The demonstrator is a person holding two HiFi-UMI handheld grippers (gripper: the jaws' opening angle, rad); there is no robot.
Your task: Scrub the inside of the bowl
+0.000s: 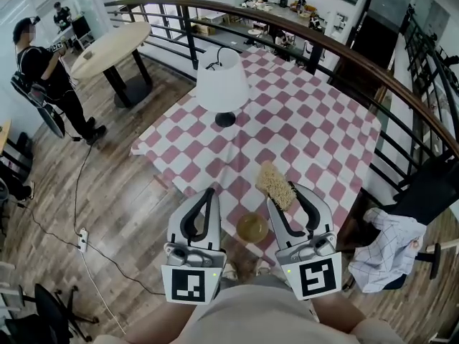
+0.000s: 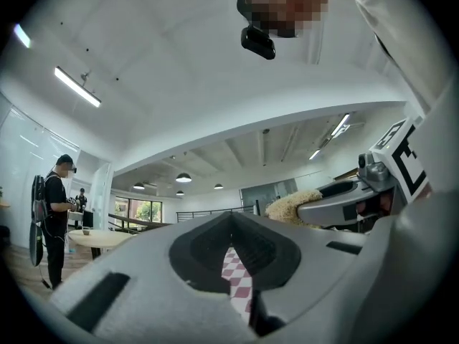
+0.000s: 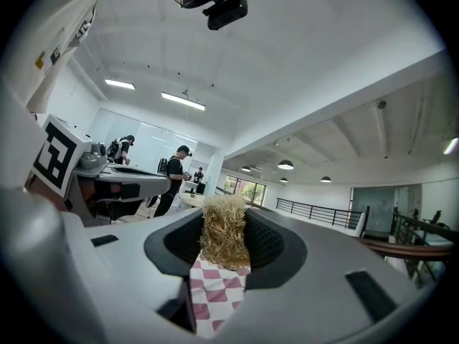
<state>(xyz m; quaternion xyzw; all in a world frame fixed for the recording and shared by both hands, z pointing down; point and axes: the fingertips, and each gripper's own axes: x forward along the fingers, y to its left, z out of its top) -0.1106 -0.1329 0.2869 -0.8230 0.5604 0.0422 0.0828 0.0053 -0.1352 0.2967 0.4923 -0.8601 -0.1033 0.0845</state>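
The round tan bowl [image 1: 252, 228] lay lower centre, just left of my right gripper [image 1: 289, 192], which clamped a straw-coloured fibrous scrubber [image 1: 274, 180]; my left gripper [image 1: 209, 192] was closed, empty.

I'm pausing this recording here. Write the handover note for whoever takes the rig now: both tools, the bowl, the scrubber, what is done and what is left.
Left tool: shut, nothing between its jaws, held above the table's near edge.
Right tool: shut on the straw scrubber, which is held clear of the bowl.
Bowl: upright at the near edge of the checked tablecloth, between the two tools, touched by neither.
Done: the scrubber is in the grip.
Left: probably steady the bowl with the left tool, lower the scrubber into it and scrub the inside. The pictures show no scrubbing under way.
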